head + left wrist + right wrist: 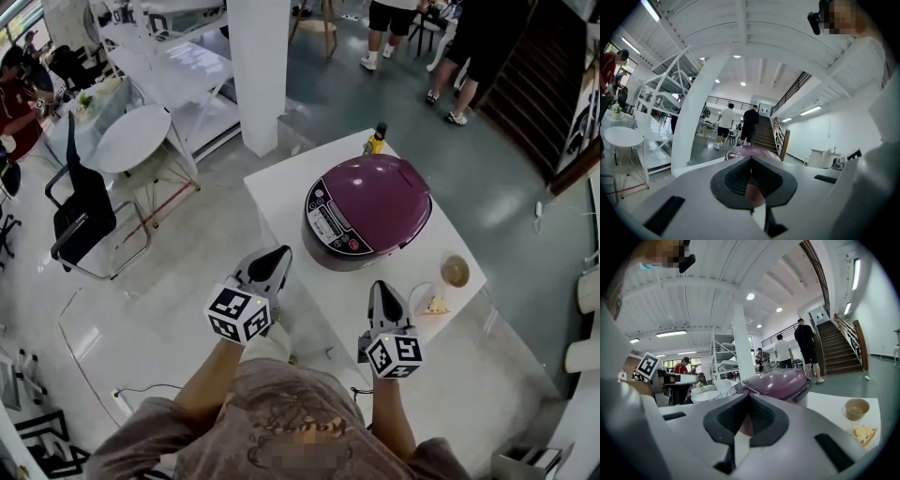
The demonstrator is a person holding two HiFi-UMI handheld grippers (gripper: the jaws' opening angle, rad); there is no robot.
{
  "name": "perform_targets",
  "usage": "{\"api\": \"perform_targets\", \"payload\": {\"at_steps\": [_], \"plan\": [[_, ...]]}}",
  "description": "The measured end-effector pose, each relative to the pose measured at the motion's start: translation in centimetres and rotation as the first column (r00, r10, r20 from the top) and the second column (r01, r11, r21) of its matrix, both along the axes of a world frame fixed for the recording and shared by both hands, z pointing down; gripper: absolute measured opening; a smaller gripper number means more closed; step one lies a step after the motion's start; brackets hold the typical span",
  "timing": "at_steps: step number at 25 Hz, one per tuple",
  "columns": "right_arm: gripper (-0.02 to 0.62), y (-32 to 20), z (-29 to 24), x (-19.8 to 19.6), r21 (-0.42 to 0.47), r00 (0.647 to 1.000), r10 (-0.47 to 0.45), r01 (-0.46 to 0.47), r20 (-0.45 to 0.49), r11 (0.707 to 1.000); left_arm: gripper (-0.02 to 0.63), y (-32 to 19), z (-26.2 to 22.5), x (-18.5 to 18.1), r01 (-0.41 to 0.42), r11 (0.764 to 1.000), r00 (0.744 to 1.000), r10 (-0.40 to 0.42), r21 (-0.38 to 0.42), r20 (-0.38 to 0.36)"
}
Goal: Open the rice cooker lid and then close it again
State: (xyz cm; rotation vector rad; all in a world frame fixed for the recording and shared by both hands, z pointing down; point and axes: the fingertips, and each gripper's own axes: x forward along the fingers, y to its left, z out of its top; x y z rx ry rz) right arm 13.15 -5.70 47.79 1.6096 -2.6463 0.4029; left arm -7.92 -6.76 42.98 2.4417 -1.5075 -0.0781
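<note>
Both claws pinched together, empty: left gripper (272,261) and right gripper (384,295) sit at the near edge of the table (281,192), short of the rice cooker (370,208) mid-table. Lid (380,187) down. Judged: opening and closing both remain.

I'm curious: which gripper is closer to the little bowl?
The right gripper; the bowl sits off to its side, while the left gripper is farther off.

wht table (281,202), rice cooker (370,211), btl (377,139), bowl (456,271), snack (435,306)
</note>
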Motion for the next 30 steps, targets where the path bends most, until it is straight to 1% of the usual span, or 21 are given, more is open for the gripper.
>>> {"api": "perform_targets", "payload": {"at_steps": [7,14,18,25,30], "plan": [[0.002,-3.8,-0.2,1.4,-0.002,0.996,0.088,-0.088,0.005,0.996,0.021,-5.3,-0.6,1.9,-0.097,0.995,0.995,0.097,0.005,0.004],[0.002,-6.6,-0.5,2.1,-0.005,0.983,0.181,-0.181,-0.004,0.983,0.021,-10.6,-0.9,3.3,-0.209,0.978,0.978,0.209,0.002,0.004],[0.002,-7.7,-0.6,1.9,-0.001,0.972,0.235,-0.235,-0.007,0.972,0.021,-12.9,-0.6,4.3,-0.281,0.96,0.96,0.281,0.0,0.011],[0.002,-8.6,-0.4,2.1,-0.006,0.946,0.322,-0.322,-0.027,0.947,0.021,-15.2,0.1,5.9,-0.396,0.918,0.918,0.396,-0.008,-0.004],[0.002,-9.4,-0.9,1.8,0.002,0.94,0.339,-0.34,-0.042,0.941,0.021,-16.3,0.5,6.5,-0.448,0.894,0.894,0.448,-0.025,-0.011]]}}
